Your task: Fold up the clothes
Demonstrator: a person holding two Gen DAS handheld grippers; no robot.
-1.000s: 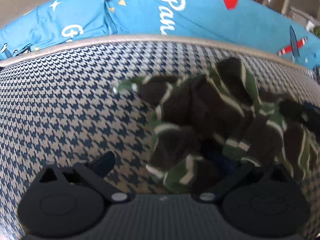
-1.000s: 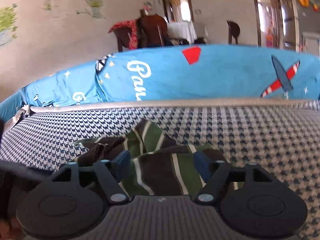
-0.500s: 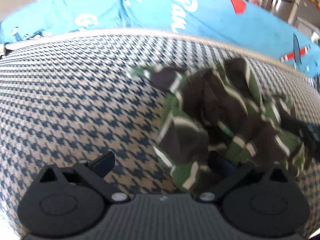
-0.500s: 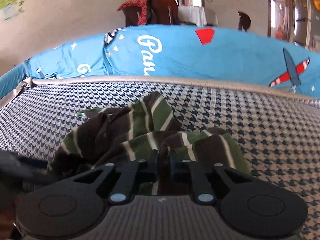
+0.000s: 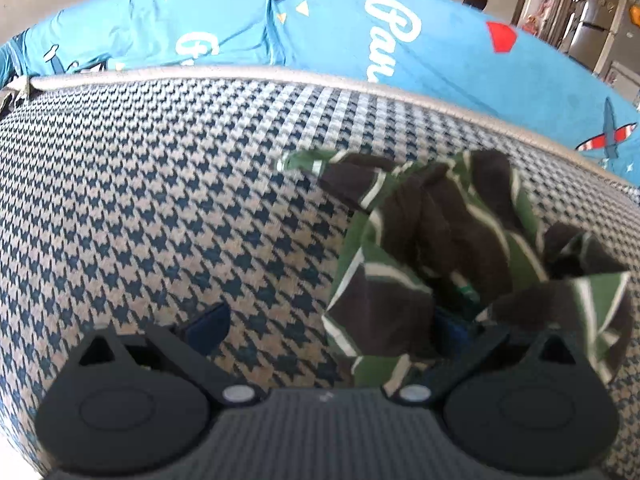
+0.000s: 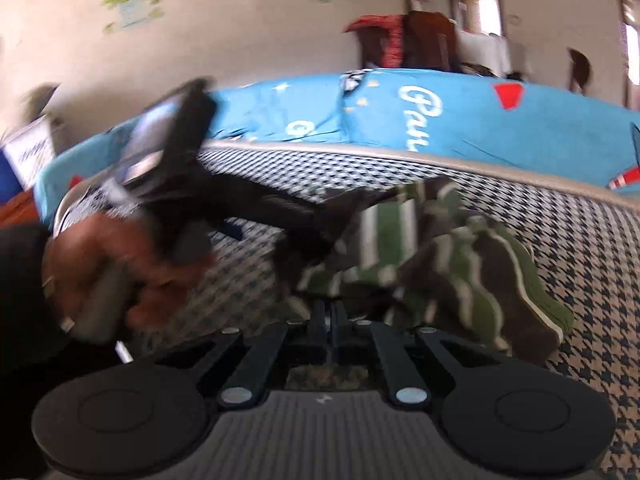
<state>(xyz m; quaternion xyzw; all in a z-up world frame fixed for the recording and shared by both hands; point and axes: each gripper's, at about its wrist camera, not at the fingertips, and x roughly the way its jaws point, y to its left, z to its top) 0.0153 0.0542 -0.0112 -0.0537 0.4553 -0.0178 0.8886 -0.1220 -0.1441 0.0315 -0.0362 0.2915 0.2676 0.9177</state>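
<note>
Right gripper [image 6: 330, 314] clamped on crumpled green-and-brown striped garment [image 6: 460, 256]; left gripper [image 5: 320, 322] gaping, cloth draped over one finger.

Garment [image 5: 432, 248] on mattress [image 5: 160, 200], right of centre, cushions [image 5: 340, 36] behind

both views are lit by soft daylight, with no hard shadows cast on the houndstooth cushion [image 5: 160, 200]. in the right wrist view, glare is seen at a bright doorway [image 6: 474, 4] at the back, where detail is washed out. strong motion blur is seen there on the hand [image 6: 104, 276] and the wall. the left wrist view is sharper, though the striped garment [image 5: 460, 248] is slightly smeared. straight lines are bent by fisheye distortion, and the corners are darkened.
</note>
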